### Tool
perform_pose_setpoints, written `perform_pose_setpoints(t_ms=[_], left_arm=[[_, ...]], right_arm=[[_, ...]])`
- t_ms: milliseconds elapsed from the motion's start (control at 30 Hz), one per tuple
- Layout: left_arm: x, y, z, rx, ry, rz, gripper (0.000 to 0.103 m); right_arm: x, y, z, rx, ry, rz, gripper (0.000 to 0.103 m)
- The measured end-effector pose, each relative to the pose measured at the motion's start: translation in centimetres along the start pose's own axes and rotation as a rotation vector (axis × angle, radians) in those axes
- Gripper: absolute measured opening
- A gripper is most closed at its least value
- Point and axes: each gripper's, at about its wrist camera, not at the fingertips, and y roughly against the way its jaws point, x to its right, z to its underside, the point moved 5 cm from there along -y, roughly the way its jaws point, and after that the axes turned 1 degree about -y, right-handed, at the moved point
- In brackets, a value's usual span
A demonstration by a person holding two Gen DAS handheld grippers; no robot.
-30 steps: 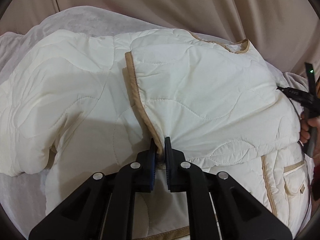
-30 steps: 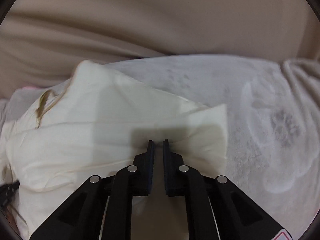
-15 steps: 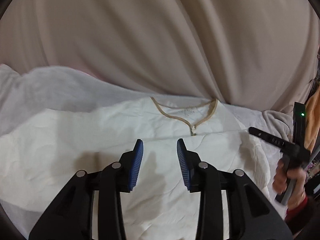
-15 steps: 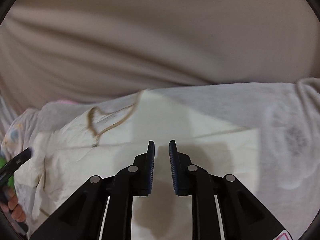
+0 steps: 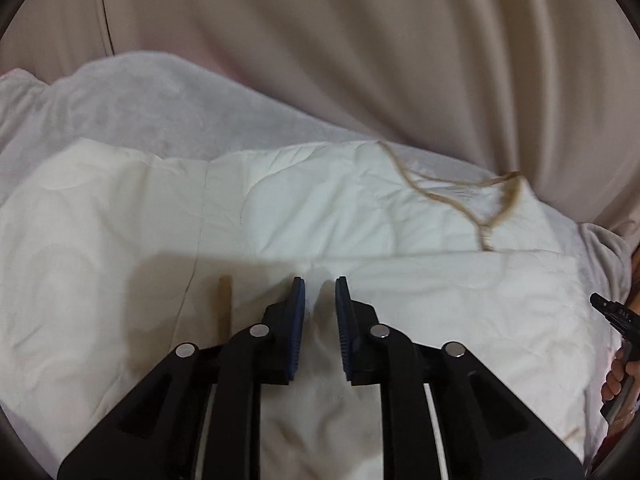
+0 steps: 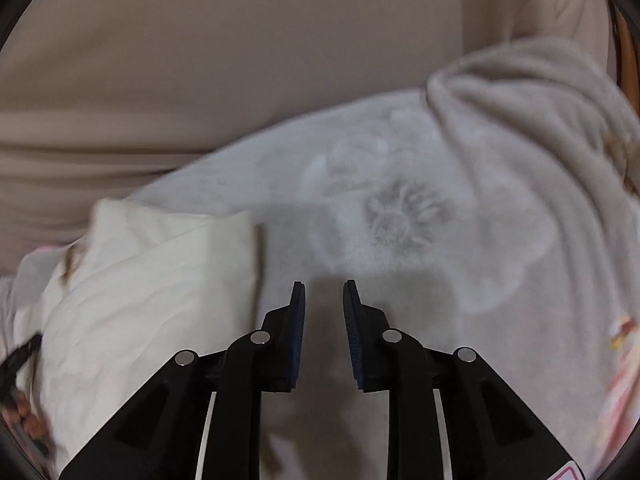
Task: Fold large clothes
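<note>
A cream quilted jacket [image 5: 280, 216] with tan trim lies spread on a white fleece blanket [image 5: 132, 100]. Its tan-edged neckline [image 5: 476, 200] is at the far right in the left wrist view. My left gripper [image 5: 320, 288] is open and empty, just above the jacket's middle. In the right wrist view the jacket [image 6: 132, 280] lies at the left. My right gripper [image 6: 324, 292] is open and empty, over the bare blanket [image 6: 400, 220] just right of the jacket's edge. The right gripper's tip [image 5: 612, 312] shows at the right edge of the left wrist view.
A beige curtain or backrest [image 5: 360, 40] rises behind the blanket. A bunched grey-white blanket fold [image 6: 540, 120] lies at the right of the right wrist view. The blanket carries a faint flower print [image 6: 400, 220].
Both grippers let go of the jacket and opened. The jacket now lies flatter, folded over. My right gripper has swung right, off the jacket and over bare blanket.
</note>
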Motion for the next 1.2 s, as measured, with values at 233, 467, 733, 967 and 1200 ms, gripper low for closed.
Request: perform_pose_setpoints(t_ms=[233, 467, 733, 967, 1200], left_arm=[[3.5, 4.0, 6.6, -0.093, -0.158, 0.019, 0.022], [-1.9, 3.9, 7.5, -0.103, -0.014, -0.033, 0.01], [-13.6, 16.0, 9.4, 0.083, 0.174, -0.193, 0.076], [-29.7, 21.9, 9.9, 0.176, 0.512, -0.382, 0.076], [-40.6, 21.1, 10.9, 0.138, 0.775, -0.382, 0.067]], right_arm=[[-8.3, 5.2, 8.5, -0.077, 0.337, -0.125, 0.02], [-2.9, 1.6, 11.4, -0.166, 0.211, -0.053, 0.0], [-3.9, 8.3, 15.2, -0.105, 0.222, -0.061, 0.02], [-12.5, 11.3, 20.1, -0.114, 0.362, -0.207, 0.037], [-14.0, 10.3, 22.9, -0.096, 0.441, -0.159, 0.047]])
